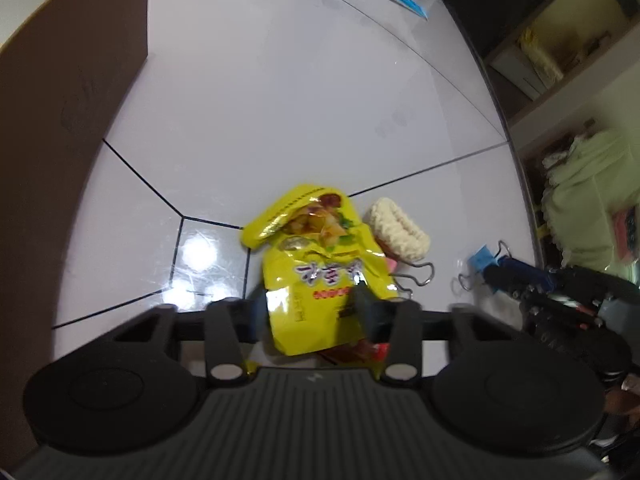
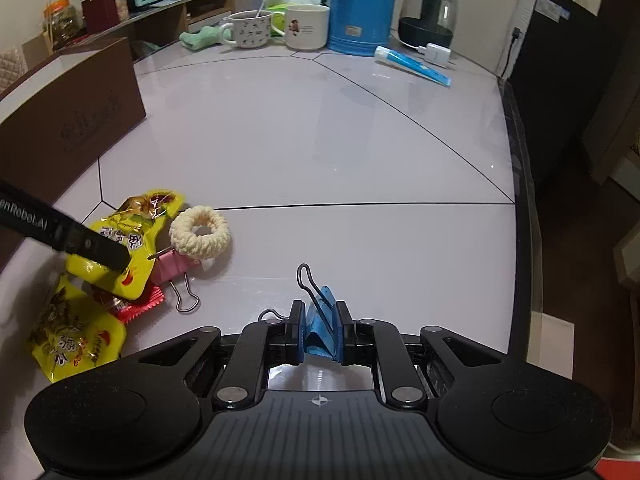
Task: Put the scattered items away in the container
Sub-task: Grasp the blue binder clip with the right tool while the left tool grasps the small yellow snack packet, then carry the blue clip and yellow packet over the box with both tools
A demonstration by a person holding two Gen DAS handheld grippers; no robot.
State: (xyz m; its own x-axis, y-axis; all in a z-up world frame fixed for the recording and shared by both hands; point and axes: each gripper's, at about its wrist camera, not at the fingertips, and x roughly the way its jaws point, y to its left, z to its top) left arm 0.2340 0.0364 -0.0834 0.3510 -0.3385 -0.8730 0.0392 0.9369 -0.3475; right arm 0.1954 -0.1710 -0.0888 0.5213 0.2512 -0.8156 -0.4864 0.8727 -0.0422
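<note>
Blue binder clip [image 2: 320,326] sits clamped in the right gripper [image 2: 319,330]; brown container [image 2: 72,120] lies at ten o'clock. Left gripper [image 1: 316,312] seemingly pinches the yellow packet [image 1: 316,276].

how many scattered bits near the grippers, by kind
yellow snack packets: 2
binder clips: 2, pink and blue
red wrapped sweet: 1
cream knitted ring: 1
total: 6
</note>
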